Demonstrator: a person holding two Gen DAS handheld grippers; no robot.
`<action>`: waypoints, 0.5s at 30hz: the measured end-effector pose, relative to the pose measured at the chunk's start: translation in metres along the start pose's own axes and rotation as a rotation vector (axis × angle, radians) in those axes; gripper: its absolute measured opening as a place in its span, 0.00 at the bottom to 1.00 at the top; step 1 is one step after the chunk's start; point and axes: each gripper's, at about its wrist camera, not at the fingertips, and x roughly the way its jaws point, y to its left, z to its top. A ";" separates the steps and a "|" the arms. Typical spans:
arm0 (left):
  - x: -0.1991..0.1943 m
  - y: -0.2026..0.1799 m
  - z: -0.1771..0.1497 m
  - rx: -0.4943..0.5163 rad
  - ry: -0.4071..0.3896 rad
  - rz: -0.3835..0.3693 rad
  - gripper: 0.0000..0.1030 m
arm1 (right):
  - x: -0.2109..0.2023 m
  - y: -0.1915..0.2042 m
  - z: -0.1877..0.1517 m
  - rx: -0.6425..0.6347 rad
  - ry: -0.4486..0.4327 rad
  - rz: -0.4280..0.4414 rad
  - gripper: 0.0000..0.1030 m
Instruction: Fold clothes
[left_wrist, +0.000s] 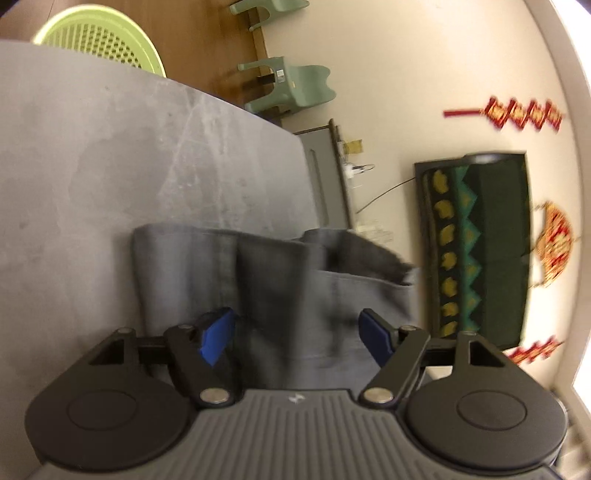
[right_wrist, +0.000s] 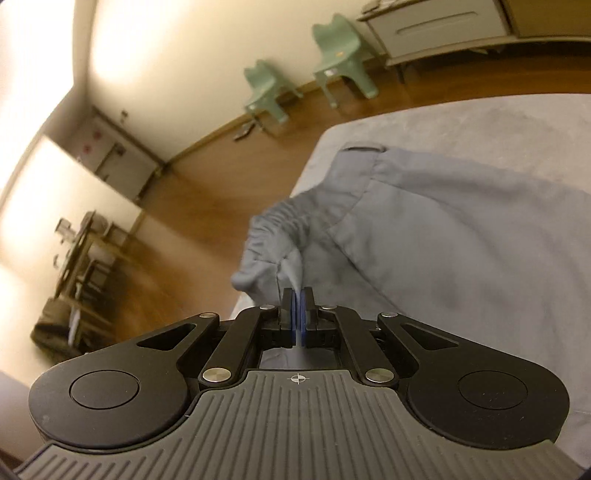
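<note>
Pinching a bunched edge of the grey trousers (right_wrist: 461, 236), right gripper (right_wrist: 297, 306) has its fingers closed on the cloth at the table (right_wrist: 480, 118) edge. Left gripper (left_wrist: 295, 332) fingers spread wide over the garment, not pressing. Trousers' long axis runs away from the left gripper along the table.

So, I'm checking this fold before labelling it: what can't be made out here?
- Left wrist view: motion blur smears the far corner of the grey garment; the left gripper body cuts off its near edge.
- Right wrist view: the right gripper is shut on a bunched fold; the garment's right part runs past the frame edge.
- Neither view shows the garment whole, so its type stays unclear.
</note>
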 end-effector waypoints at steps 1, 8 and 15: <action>-0.003 0.000 0.000 -0.018 0.005 -0.035 0.73 | 0.001 0.001 -0.003 0.001 0.002 0.012 0.01; -0.011 -0.007 -0.001 0.105 0.040 0.067 0.57 | 0.035 -0.004 -0.019 -0.115 0.110 -0.091 0.36; -0.011 -0.006 0.001 0.212 0.032 0.236 0.09 | -0.106 -0.043 -0.040 -0.233 -0.081 -0.206 0.53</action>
